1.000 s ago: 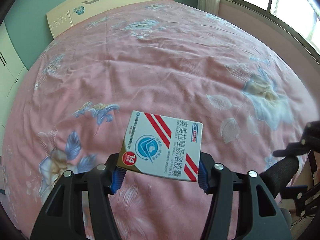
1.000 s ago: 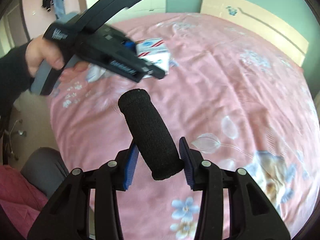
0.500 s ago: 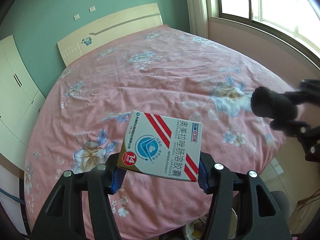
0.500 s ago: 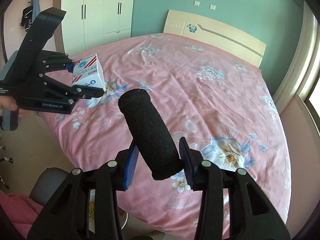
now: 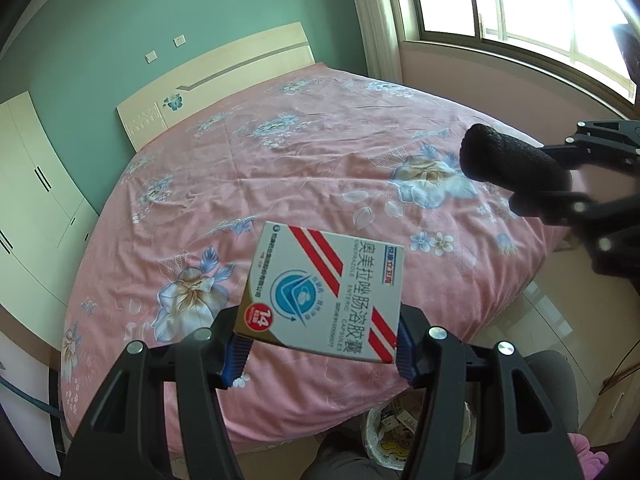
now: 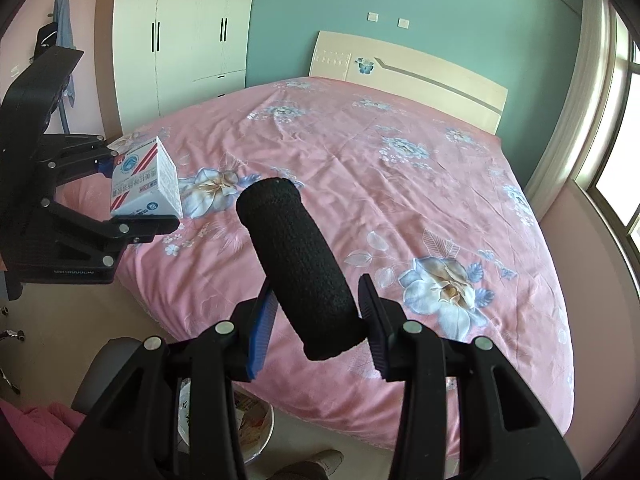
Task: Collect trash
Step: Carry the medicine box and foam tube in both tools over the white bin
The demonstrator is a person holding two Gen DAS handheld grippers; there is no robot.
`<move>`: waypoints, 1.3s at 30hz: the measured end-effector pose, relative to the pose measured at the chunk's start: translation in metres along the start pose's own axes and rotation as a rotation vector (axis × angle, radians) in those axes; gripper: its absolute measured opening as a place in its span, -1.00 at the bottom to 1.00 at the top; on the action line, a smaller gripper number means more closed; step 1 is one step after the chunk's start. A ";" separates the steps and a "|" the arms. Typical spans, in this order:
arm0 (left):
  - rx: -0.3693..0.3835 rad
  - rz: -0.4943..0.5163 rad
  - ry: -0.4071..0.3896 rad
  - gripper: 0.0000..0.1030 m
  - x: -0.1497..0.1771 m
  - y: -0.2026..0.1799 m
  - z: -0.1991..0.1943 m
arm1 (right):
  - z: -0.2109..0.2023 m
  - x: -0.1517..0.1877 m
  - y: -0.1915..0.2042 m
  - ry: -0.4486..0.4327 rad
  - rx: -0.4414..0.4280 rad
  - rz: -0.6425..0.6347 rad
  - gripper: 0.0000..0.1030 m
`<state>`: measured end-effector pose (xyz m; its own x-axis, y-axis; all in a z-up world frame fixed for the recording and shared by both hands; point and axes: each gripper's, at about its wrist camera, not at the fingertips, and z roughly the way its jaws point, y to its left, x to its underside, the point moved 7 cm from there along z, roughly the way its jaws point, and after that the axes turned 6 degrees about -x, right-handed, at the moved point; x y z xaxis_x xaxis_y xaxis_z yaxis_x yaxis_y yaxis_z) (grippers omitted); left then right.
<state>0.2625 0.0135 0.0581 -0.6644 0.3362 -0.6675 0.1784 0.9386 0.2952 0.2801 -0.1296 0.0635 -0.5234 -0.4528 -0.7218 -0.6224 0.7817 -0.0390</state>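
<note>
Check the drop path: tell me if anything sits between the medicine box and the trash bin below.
Nothing visible blocks it. The left gripper holds the medicine box over the bed's foot edge; the trash bin sits on the floor just beyond, partly hidden by the gripper's own fingers.

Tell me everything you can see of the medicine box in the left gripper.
The medicine box is a flat white cardboard carton with red diagonal stripes, a blue round logo, Chinese print and a red "14" badge on a gold corner. It looks intact, tilted, held clear above the pink bed, clamped at its side edges by the left gripper.
</note>
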 end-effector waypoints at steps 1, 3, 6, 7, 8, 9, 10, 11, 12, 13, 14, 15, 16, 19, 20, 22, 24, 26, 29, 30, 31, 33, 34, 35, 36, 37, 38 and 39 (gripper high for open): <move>0.001 0.002 0.003 0.17 0.004 -0.003 0.000 | 0.000 0.003 0.002 0.004 0.001 0.002 -0.18; 0.006 0.007 0.011 0.17 0.014 -0.008 0.000 | 0.002 0.011 0.005 0.012 0.002 0.010 -0.18; 0.012 0.013 0.029 0.17 0.028 -0.014 0.004 | 0.006 0.022 0.011 0.026 -0.006 0.021 -0.18; 0.015 0.015 0.036 0.17 0.033 -0.017 0.005 | 0.007 0.025 0.013 0.030 -0.007 0.022 -0.18; 0.016 0.016 0.042 0.17 0.038 -0.019 0.007 | 0.009 0.029 0.015 0.037 -0.012 0.024 -0.18; 0.019 0.018 0.049 0.17 0.043 -0.022 0.009 | 0.011 0.033 0.017 0.043 -0.018 0.025 -0.18; 0.020 0.021 0.057 0.17 0.048 -0.024 0.011 | 0.014 0.037 0.019 0.049 -0.017 0.025 -0.18; 0.021 0.024 0.065 0.17 0.053 -0.026 0.014 | 0.016 0.041 0.021 0.056 -0.020 0.028 -0.18; 0.022 0.026 0.073 0.17 0.058 -0.029 0.017 | 0.019 0.046 0.023 0.063 -0.027 0.031 -0.18; 0.027 0.028 0.083 0.17 0.064 -0.032 0.020 | 0.023 0.050 0.024 0.071 -0.032 0.033 -0.18; 0.034 0.029 0.096 0.17 0.070 -0.034 0.024 | 0.027 0.055 0.026 0.080 -0.034 0.033 -0.18; 0.036 0.030 0.105 0.17 0.075 -0.037 0.027 | 0.030 0.060 0.029 0.089 -0.038 0.033 -0.18; 0.040 0.033 0.115 0.17 0.081 -0.039 0.031 | 0.034 0.065 0.031 0.098 -0.043 0.035 -0.18; 0.051 0.032 0.147 0.17 0.097 -0.046 0.041 | 0.046 0.079 0.035 0.126 -0.059 0.041 -0.18; 0.055 0.032 0.157 0.17 0.102 -0.048 0.045 | 0.050 0.084 0.037 0.135 -0.064 0.043 -0.18; 0.062 0.031 0.176 0.17 0.110 -0.052 0.051 | 0.059 0.095 0.039 0.156 -0.075 0.049 -0.18; 0.069 0.031 0.193 0.17 0.118 -0.056 0.057 | 0.067 0.104 0.042 0.175 -0.084 0.053 -0.18; 0.077 0.030 0.211 0.17 0.126 -0.060 0.063 | 0.074 0.114 0.045 0.193 -0.090 0.055 -0.18; 0.087 0.031 0.234 0.17 0.138 -0.066 0.072 | 0.084 0.128 0.050 0.223 -0.104 0.054 -0.18; 0.088 0.032 0.242 0.17 0.142 -0.068 0.075 | 0.087 0.132 0.052 0.234 -0.106 0.050 -0.18; 0.091 0.033 0.251 0.17 0.146 -0.070 0.078 | 0.090 0.137 0.053 0.245 -0.110 0.046 -0.18; 0.096 0.035 0.266 0.17 0.154 -0.074 0.083 | 0.096 0.145 0.057 0.265 -0.116 0.038 -0.18; 0.100 0.035 0.275 0.17 0.158 -0.075 0.086 | 0.098 0.150 0.058 0.274 -0.118 0.036 -0.18; 0.104 0.036 0.282 0.17 0.161 -0.077 0.089 | 0.101 0.154 0.060 0.282 -0.123 0.034 -0.18; 0.107 0.038 0.290 0.17 0.165 -0.079 0.091 | 0.104 0.159 0.061 0.291 -0.128 0.035 -0.18; 0.110 0.039 0.298 0.17 0.169 -0.081 0.094 | 0.107 0.163 0.062 0.298 -0.132 0.037 -0.18; 0.114 0.041 0.305 0.17 0.173 -0.083 0.096 | 0.110 0.168 0.064 0.307 -0.138 0.038 -0.18; 0.116 0.045 0.312 0.17 0.177 -0.086 0.098 | 0.113 0.173 0.066 0.317 -0.145 0.039 -0.18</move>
<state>0.2012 0.0000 -0.1523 -0.8407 0.3548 -0.4091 0.2824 0.9318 0.2278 0.2142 -0.1083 -0.1418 -0.6892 -0.5519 -0.4694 -0.6625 0.7424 0.0999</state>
